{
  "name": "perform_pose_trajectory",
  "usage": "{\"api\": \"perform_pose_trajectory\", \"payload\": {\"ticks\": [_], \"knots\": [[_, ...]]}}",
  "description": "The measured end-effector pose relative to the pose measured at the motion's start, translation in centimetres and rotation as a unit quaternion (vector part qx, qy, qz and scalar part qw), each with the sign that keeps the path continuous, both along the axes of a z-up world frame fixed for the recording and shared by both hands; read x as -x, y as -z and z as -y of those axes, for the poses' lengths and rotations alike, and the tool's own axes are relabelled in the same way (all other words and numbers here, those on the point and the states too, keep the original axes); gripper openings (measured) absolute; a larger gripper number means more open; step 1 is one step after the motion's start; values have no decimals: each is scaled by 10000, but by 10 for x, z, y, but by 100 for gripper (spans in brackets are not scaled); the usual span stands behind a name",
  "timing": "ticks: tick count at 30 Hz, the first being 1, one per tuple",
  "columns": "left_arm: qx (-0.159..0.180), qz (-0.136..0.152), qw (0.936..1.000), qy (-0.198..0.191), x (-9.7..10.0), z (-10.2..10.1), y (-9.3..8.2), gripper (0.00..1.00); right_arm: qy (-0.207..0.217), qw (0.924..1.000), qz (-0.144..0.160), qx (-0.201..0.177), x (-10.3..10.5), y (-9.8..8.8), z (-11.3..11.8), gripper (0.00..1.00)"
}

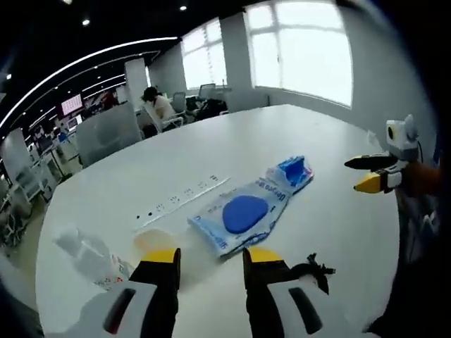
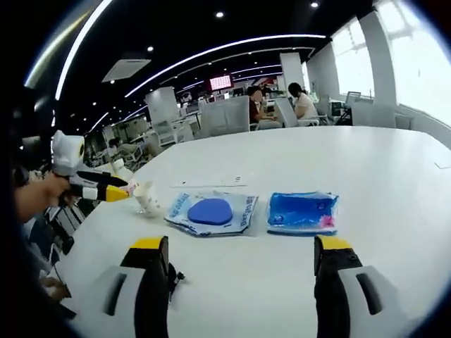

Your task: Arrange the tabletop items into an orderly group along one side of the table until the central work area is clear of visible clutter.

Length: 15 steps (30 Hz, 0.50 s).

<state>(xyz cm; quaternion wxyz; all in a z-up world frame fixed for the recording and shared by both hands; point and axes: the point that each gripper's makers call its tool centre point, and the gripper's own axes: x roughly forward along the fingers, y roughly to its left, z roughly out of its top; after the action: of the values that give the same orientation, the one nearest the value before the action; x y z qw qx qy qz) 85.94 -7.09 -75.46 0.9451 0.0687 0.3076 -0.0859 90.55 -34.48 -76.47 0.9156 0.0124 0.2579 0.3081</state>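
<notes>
Roughly, two blue packets, one crumpled, perhaps plastic, wrapper, left gripper narrow, right gripper wide.

White table bears two blue packets and a black clip.

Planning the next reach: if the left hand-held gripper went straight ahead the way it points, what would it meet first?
Probably the clear packet with the blue disc, lying flat just beyond the open left hand-held gripper; depth is uncertain.

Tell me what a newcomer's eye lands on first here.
Two blue packets on the white table: a pouch with a blue oval and beside it a bright blue packet. Then the left gripper, coming in beside a crumpled clear wrapper.
</notes>
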Motion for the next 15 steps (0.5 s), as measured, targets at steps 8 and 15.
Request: {"api": "perform_pose_trajectory", "payload": {"ticks": [8,15], "knots": [[256,194,9976,-618,-7,11,12,35,-7,9993,-284,-261,-22,12,-15,70],[691,160,9925,-997,-15,22,38,34,-186,9987,-434,-207,-36,30,-39,63]]}}
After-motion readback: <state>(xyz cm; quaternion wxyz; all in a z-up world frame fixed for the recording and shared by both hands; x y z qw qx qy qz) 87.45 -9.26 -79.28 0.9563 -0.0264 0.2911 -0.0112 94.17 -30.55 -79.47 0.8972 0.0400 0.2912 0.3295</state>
